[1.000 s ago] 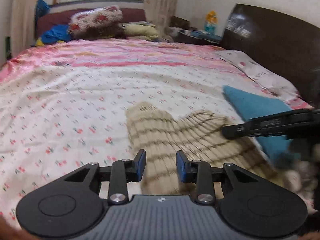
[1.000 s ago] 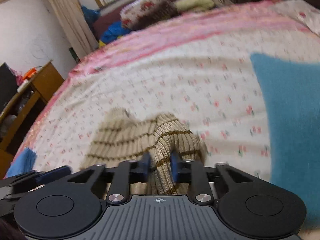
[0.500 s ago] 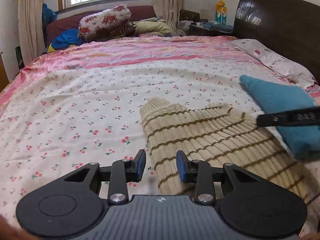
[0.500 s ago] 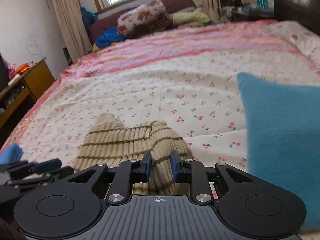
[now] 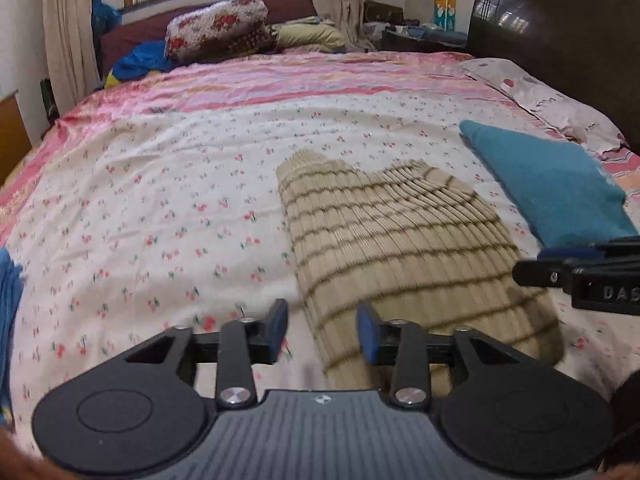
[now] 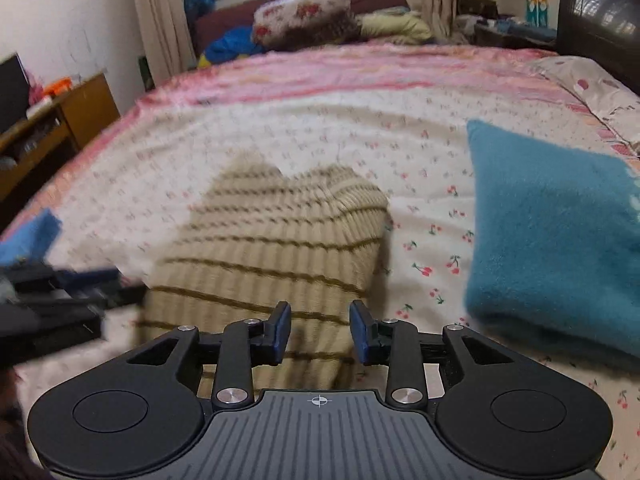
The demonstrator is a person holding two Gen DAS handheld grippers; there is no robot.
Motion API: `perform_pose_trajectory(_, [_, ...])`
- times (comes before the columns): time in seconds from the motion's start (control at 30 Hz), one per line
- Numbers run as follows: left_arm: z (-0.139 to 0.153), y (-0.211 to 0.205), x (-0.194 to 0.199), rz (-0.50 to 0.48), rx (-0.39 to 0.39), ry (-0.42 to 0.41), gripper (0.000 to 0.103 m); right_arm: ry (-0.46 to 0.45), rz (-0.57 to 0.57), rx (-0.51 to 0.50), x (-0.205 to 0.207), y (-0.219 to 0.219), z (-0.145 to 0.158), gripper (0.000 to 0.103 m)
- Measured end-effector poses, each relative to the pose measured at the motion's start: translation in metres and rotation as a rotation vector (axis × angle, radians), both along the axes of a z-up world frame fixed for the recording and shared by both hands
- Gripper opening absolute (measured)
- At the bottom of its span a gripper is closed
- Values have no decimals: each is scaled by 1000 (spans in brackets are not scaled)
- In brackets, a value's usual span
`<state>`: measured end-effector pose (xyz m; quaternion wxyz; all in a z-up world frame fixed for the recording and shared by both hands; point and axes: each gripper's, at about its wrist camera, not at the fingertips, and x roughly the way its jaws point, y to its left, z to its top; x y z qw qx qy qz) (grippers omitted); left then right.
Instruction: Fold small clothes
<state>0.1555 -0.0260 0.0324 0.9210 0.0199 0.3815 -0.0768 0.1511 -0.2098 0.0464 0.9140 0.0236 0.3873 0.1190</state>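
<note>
Bed (image 5: 168, 184) fills most of both views, covered w/ a white sheet (image 5: 132, 240) printed w/ small red cherries; far end has a pink striped cover (image 5: 280, 80). Dark headboard (image 5: 560, 40) at upper right of frame. Directly on the sheet, centre: beige ribbed knit w/ brown stripes (image 5: 384, 240), folded, lying flat, slightly blurred in right wrist view (image 6: 272, 248). Just right of it, not touching: folded teal cloth (image 5: 552, 188), also at right of frame in right wrist view (image 6: 560, 232). Upper right: pale spotted pillow (image 5: 540, 96) by the headboard. Far end, upper centre: floral bundle (image 5: 216, 24), yellowish bedding (image 5: 312, 34), blue cloth (image 5: 140, 60). Blue fabric edge at far left of frame (image 5: 8, 280).
</note>
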Motion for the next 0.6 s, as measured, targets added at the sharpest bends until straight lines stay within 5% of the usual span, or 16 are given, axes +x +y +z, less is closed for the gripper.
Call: perform_pose_trajectory(0.6, [-8,-23,-73,7,24,-8,79,-20,-24,-15,-89,17,-11,40])
